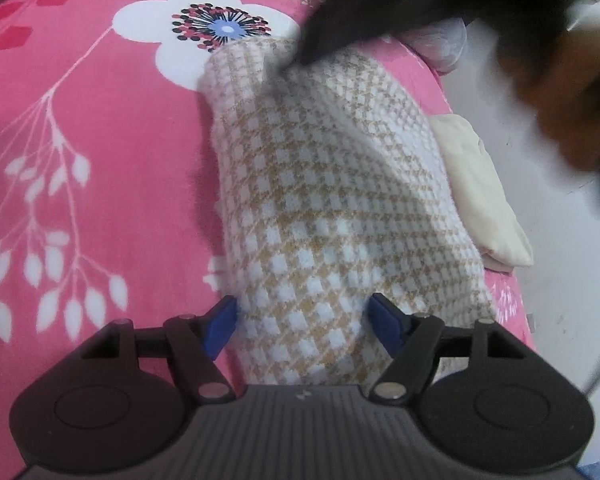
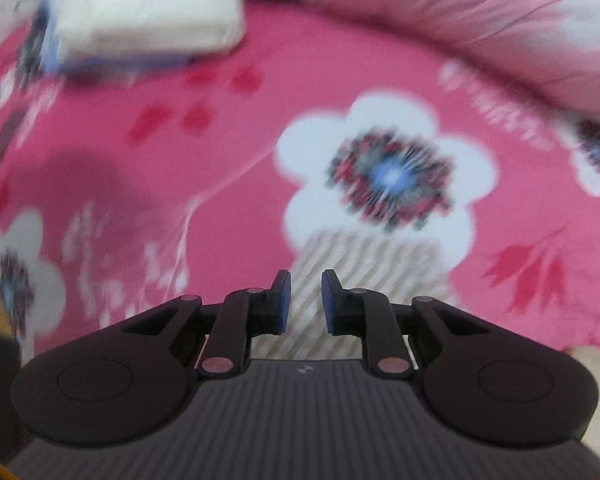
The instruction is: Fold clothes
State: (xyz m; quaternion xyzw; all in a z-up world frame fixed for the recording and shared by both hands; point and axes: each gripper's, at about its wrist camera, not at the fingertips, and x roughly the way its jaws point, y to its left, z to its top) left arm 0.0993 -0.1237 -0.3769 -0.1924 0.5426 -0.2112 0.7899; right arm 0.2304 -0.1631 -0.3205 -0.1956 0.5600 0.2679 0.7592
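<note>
Lying on the pink bedsheet (image 1: 100, 128), the checked garment (image 1: 320, 208) passes between the left claw (image 1: 306, 330), spread wide, pads apart from it. Right claw (image 2: 305, 302), narrowly parted and pinching nothing, hovers over its far end.

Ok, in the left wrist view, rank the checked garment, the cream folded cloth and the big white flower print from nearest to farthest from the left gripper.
1. Checked garment: lies between the open fingers of the left gripper.
2. Cream folded cloth: to the right, at the bed's edge.
3. Big white flower print: farthest, up and left on the pink bedsheet.
</note>
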